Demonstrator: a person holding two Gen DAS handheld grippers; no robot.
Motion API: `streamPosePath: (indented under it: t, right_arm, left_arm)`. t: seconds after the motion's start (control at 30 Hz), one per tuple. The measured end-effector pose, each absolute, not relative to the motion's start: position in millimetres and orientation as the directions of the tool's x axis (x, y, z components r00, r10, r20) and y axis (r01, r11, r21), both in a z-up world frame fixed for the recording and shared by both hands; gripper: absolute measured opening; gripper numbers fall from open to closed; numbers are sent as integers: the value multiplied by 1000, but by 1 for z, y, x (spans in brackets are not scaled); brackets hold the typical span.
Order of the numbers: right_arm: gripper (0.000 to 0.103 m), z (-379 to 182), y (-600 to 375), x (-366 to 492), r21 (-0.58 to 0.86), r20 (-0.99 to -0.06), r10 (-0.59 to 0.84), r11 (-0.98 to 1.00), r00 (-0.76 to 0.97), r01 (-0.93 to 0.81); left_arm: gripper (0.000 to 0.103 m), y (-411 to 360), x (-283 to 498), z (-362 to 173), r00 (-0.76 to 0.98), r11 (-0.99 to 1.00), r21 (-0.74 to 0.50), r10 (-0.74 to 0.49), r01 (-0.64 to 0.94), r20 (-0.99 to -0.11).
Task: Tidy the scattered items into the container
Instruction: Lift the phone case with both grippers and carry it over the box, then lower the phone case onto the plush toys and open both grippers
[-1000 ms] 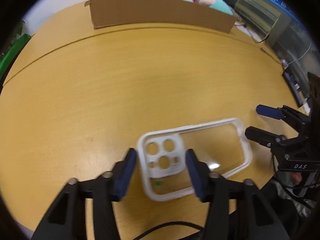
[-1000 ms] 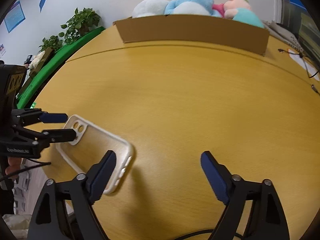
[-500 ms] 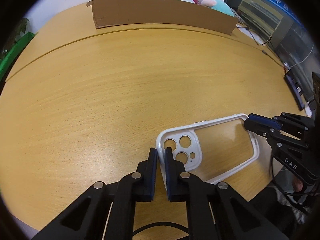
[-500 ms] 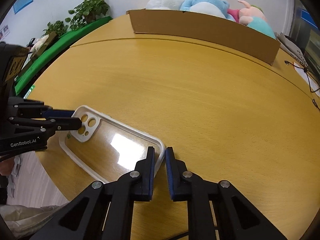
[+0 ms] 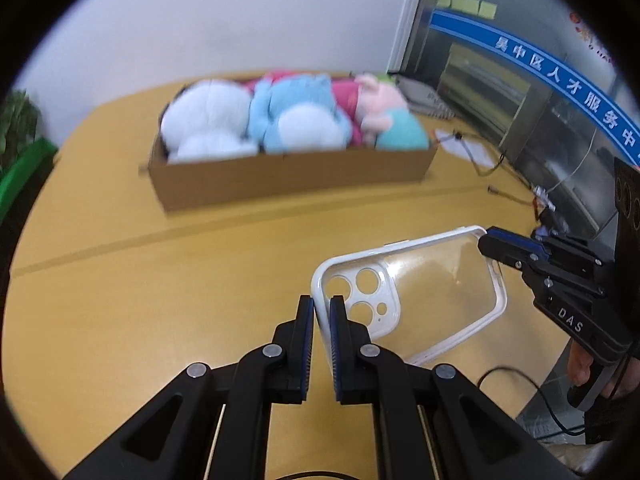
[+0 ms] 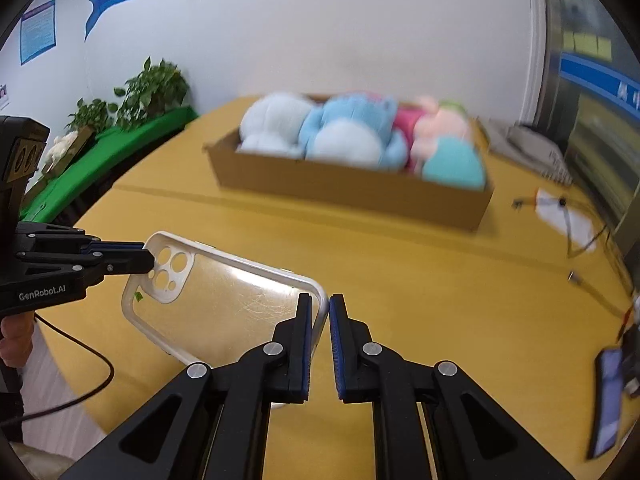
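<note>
White wall backs a rounded wooden tabletop (image 5: 120,300), with green plants (image 6: 152,88) and a green ledge along its far left edge and a glass-fronted cabinet with a blue banner (image 5: 560,80) off to the right. Across the far side of the tabletop sits a long cardboard box (image 5: 288,176), the container, already packed with plush toys (image 5: 280,116) in white, blue, pink and teal; motion blur softens both the box and the toys.

Nearer the cameras, a clear phone case (image 5: 420,292) with a white rim and a white camera-hole panel is held up off the tabletop, tilted, between both tools. The left gripper (image 5: 318,312) has its jaws closed on the rim at the camera-hole corner. The right gripper (image 6: 326,312) has its jaws closed on the rim at the opposite end. In each wrist view the other gripper shows at the far end of the case, pinching its edge. Part of a person's hand (image 5: 580,364) grips the right tool's handle, and another hand (image 6: 14,340) shows under the left tool.

Loose cables and a sheet of paper (image 6: 560,208) lie on the right side of the tabletop, and a dark phone (image 6: 608,396) lies near its right edge.
</note>
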State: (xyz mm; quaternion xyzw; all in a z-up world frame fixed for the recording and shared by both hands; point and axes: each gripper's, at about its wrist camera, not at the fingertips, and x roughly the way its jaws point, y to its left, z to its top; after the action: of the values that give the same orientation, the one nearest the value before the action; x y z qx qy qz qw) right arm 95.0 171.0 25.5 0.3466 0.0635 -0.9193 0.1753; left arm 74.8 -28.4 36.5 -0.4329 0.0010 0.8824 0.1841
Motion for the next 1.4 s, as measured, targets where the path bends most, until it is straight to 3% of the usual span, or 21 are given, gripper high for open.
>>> streamPosePath:
  t: [0.47,0.77,1.0,1.27,1.4]
  right_arm:
    - [9,152,170,-56,-62,-486,-276,-936,-830,347]
    - [9,192,156,-181,-74,-477,-273,-934,-835,348]
    - [9,152,160,-277,25,-581,-267,-950,-769,311]
    - [8,23,156,-364,28,-790,-157,-975,-593,221]
    - [8,11,152,-360,-27,-795,-120,-972,-595,232]
  left_arm:
    - [8,-29,-82,135,-707,-933,-101,329,-345,-626]
    - [7,-31,-200,166,-732,-946,-111,308,-305,-608]
    - [7,-27,-287,125,-675,-934,-203,353,-294,-648]
    - [6,-7,-353,7,-515,-950,-242,310,-196,-799]
    - [6,-9,-353,0,-517,-953,-247,303,-176,-801]
